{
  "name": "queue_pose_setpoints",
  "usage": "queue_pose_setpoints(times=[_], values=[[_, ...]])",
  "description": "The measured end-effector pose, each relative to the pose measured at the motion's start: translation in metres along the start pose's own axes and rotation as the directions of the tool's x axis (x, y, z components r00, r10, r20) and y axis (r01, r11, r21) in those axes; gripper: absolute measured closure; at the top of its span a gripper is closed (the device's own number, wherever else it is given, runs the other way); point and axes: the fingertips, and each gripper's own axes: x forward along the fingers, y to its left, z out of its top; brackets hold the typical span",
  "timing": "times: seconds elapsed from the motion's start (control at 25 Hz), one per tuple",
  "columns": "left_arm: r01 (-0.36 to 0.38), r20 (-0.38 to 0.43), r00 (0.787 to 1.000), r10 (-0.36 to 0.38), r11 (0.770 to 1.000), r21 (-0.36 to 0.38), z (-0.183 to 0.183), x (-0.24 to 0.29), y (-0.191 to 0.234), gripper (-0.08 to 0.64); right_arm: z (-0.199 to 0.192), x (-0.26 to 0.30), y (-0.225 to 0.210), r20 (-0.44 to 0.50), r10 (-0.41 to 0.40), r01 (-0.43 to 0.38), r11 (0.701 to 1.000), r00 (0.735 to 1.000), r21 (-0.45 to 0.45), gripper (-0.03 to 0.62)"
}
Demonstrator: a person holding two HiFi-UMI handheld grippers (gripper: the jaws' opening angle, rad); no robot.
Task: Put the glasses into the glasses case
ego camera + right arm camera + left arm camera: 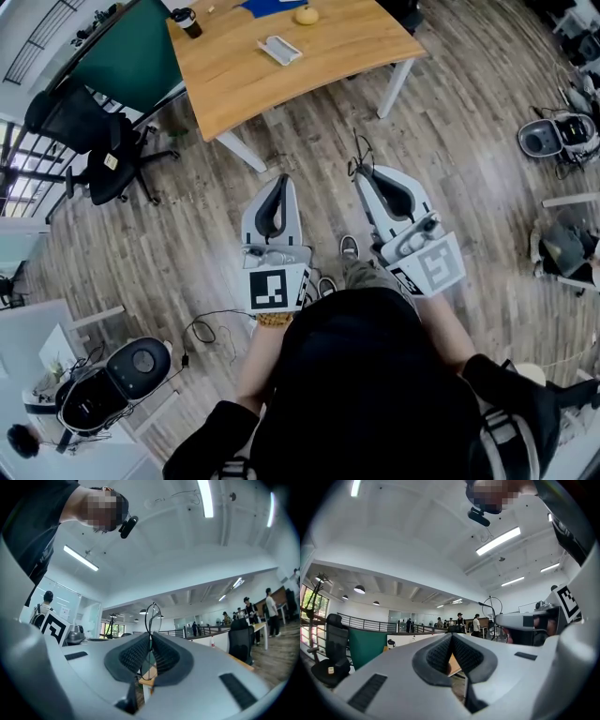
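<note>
You're gripping the thin black wire-rimmed glasses (153, 618) in the right gripper (150, 644), jaws clamped on the frame, well apart from the light wooden desk (319, 70). The flat whitish rectangular box (279, 49), prob. the case, is lying mid-desk, back from the near edge. The left gripper (451, 639) is hanging pinched together w/ nothing in it. Pickup's looking done; carrying over & putting them in are remaining.

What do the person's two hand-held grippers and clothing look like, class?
The left hand-held gripper and right hand-held gripper are light grey wedge-shaped shells with black ribbed pads and a cube of black-and-white square markers. The person wears a black top.
</note>
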Motion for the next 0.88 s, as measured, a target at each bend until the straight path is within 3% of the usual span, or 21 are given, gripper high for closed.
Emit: queue_pose_setpoints(times=[0.52,0.88], values=[[-0.059,-0.028,0.998,0.06,0.997,0.042,-0.009,0.058,-0.018,0.54,-0.009,0.011,-0.07,-0.008,0.055,-0.055,0.997,0.998,0.046,0.56],[-0.245,-0.041,0.968,0.249,0.966,0.087,-0.008,0.045,0.028,0.54,-0.017,0.021,-0.083,-0.015,0.12,-0.119,0.991,0.993,0.064,0.56]])
